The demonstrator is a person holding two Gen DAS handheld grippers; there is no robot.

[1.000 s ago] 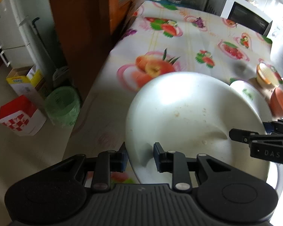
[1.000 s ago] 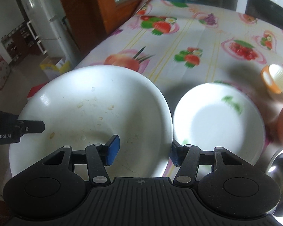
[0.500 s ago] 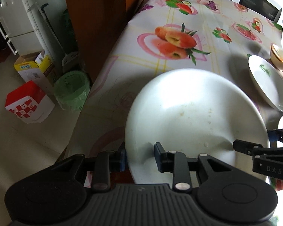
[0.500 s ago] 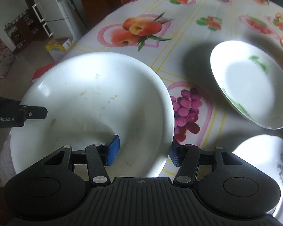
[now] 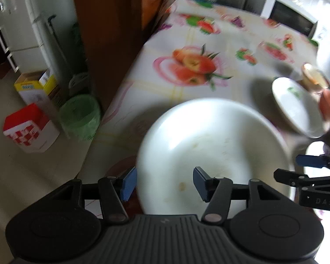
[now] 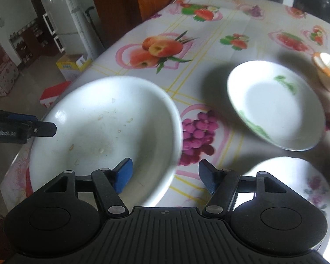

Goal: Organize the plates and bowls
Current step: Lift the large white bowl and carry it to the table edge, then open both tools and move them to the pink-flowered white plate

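A large white bowl (image 5: 213,149) with food specks rests on the fruit-print tablecloth near the table's front left corner. My left gripper (image 5: 165,183) straddles its near-left rim. The jaws are opening and the blue pads stand off the rim. In the right wrist view the same bowl (image 6: 103,132) has its right rim between the pads of my right gripper (image 6: 165,178), whose jaws are also opening without pressing. Each gripper shows in the other's view: the right gripper (image 5: 297,169) and the left gripper (image 6: 44,128). Beyond the bowl lies a white plate with a green motif (image 6: 275,105).
A flower-print plate (image 6: 297,182) lies at the near right, and a small orange bowl (image 6: 327,70) at the far right. The table's left edge (image 5: 121,88) drops to a floor with a green bin (image 5: 80,116) and boxes (image 5: 30,129). A microwave (image 5: 290,19) stands at the back.
Both grippers carried the big bowl toward the table's near end, away from the green-motif plate. Both pairs of jaws, which gripped its rim, have now spread apart from it.
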